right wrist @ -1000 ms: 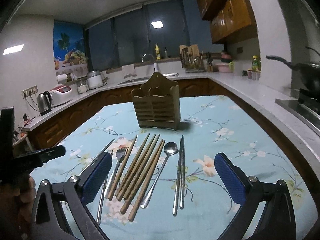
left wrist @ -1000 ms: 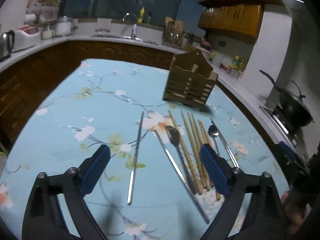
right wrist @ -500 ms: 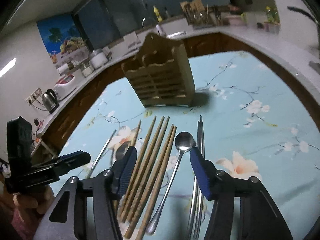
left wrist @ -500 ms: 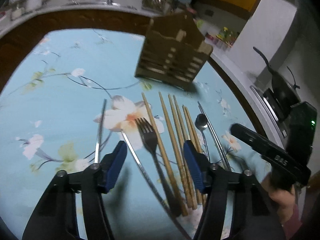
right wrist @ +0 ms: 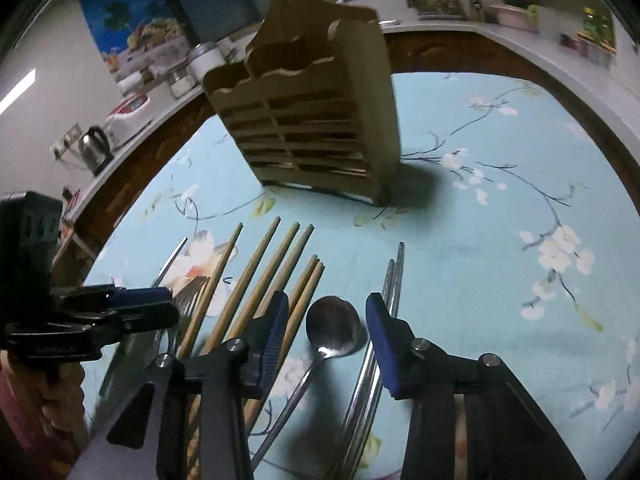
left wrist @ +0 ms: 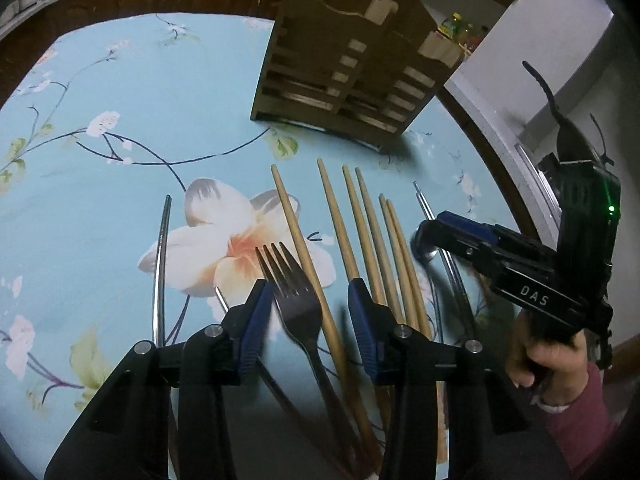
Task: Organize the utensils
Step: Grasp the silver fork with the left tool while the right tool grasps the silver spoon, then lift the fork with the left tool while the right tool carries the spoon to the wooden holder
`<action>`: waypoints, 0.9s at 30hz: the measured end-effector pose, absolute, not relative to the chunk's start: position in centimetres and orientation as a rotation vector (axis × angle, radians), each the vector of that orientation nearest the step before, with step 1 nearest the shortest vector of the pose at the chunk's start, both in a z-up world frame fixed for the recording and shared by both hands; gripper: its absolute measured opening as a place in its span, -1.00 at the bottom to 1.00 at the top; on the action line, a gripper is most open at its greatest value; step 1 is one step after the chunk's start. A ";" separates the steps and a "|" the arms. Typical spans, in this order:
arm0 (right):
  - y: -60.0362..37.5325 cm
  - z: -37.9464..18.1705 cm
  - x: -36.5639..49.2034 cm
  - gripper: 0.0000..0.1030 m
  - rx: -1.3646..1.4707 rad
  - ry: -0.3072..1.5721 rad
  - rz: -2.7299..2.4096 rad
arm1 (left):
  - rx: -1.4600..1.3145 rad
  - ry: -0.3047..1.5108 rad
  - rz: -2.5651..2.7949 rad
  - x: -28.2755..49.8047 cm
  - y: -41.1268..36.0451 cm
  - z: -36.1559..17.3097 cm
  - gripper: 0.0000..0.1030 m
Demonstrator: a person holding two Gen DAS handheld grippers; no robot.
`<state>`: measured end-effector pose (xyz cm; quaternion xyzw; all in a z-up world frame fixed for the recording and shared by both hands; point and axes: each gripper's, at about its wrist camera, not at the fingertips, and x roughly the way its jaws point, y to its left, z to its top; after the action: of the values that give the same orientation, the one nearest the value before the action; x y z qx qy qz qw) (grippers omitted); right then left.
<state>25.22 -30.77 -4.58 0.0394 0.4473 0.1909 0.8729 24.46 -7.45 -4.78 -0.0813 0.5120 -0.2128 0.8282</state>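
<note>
Now the left tool (left wrist: 308, 312) straddles the fork (left wrist: 294, 300), the right tool (right wrist: 326, 334) the spoon (right wrist: 332, 326), both closing, ungripped; thin, slick steel, likely best pinched mid-handle.

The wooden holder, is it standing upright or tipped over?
Upright: the holder stands on its base on the tablecloth, openings facing up.

A: What lies on the cloth?

B: A dark metal fork (left wrist: 294, 300), tines toward the top of the frame, low centre in the left wrist view. Right of it, six wooden chopsticks (left wrist: 348, 248) fan upward.

A: And the spoon?

B: A steel spoon (right wrist: 332, 326), bowl up, low centre in the right wrist view, metal chopsticks (right wrist: 390, 284) just right. The slatted wooden holder (right wrist: 316, 132) stands upright above.
</note>
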 end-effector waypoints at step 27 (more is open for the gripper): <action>-33.4 -0.7 22.0 -0.94 0.202 0.821 0.417 | -0.340 1.004 -0.561 23.4 -4.8 -2.0 -0.94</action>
<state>22.04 -33.36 -0.70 0.0974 0.3956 0.2011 0.8908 23.41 -4.79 -1.95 -0.1598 0.4723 -0.2641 0.8256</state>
